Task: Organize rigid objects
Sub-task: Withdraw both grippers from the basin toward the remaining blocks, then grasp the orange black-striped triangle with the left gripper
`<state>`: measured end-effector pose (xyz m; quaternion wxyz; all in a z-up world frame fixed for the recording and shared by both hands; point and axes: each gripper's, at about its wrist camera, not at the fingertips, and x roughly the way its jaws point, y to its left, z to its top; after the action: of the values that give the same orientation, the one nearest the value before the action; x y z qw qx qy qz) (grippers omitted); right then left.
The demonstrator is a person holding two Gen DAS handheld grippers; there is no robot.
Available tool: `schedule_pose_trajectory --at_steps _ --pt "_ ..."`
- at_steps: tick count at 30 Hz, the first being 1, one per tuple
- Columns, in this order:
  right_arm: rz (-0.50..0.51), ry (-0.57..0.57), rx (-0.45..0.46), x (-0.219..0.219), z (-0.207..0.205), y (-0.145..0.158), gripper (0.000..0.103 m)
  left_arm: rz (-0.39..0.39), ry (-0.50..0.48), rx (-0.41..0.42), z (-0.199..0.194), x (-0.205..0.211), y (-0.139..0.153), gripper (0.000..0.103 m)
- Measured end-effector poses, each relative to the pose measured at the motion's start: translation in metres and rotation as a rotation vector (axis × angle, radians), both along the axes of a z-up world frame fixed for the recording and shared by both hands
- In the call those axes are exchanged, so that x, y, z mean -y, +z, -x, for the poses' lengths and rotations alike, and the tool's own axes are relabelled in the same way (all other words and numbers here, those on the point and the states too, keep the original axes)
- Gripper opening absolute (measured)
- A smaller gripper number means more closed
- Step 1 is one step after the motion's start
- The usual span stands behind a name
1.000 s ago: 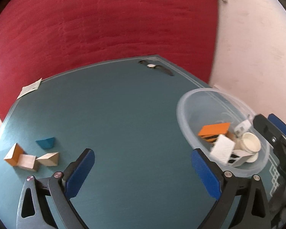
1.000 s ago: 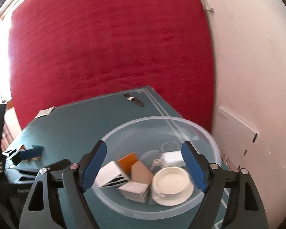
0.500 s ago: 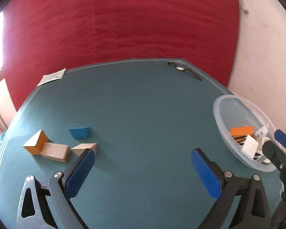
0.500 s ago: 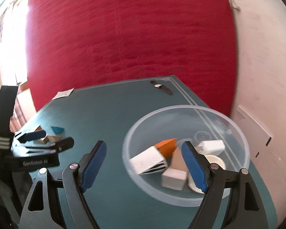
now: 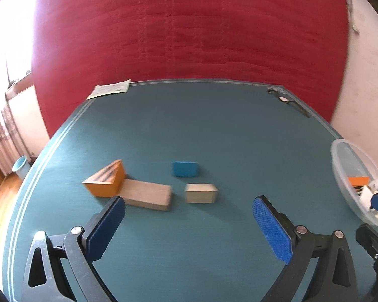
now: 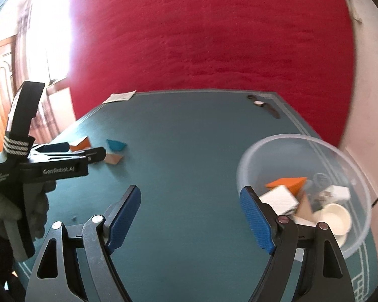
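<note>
Covering the table point(image 5: 214, 130), teal cloth meets a red wall point(image 5: 189, 30).

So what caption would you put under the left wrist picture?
Open left tongs hover over a teal table, facing four loose blocks: orange wedge, long wooden block, blue block, small wooden block.

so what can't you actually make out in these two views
- Clear bowl, left wrist view: cut off by the right edge, so most of its contents are hidden.
- Bowl contents, right wrist view: the right gripper finger covers part of the white box.
- Long wooden block: motion-blurred.
- Dark object at the far corner: too small to identify.
</note>
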<state>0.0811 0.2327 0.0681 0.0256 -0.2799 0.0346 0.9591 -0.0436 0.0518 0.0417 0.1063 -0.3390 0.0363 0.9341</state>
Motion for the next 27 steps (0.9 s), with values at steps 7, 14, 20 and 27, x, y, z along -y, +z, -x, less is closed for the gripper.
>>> schedule_pose_trajectory --at_steps 7,14,20,27 --pt "0.027 0.072 0.048 0.022 0.022 -0.008 0.082 -0.011 0.087 0.019 0.011 0.041 -0.005 0.103" --pt "0.026 0.128 0.064 0.043 0.030 -0.013 0.082 -0.031 0.138 0.029 0.021 0.059 -0.006 0.103" --pt "0.031 0.145 0.076 0.051 0.031 -0.017 0.082 -0.030 0.149 0.037 0.023 0.069 -0.007 0.098" --pt "0.036 0.156 0.087 0.053 0.030 -0.019 0.082 -0.034 0.152 0.075 0.038 0.083 -0.015 0.077"
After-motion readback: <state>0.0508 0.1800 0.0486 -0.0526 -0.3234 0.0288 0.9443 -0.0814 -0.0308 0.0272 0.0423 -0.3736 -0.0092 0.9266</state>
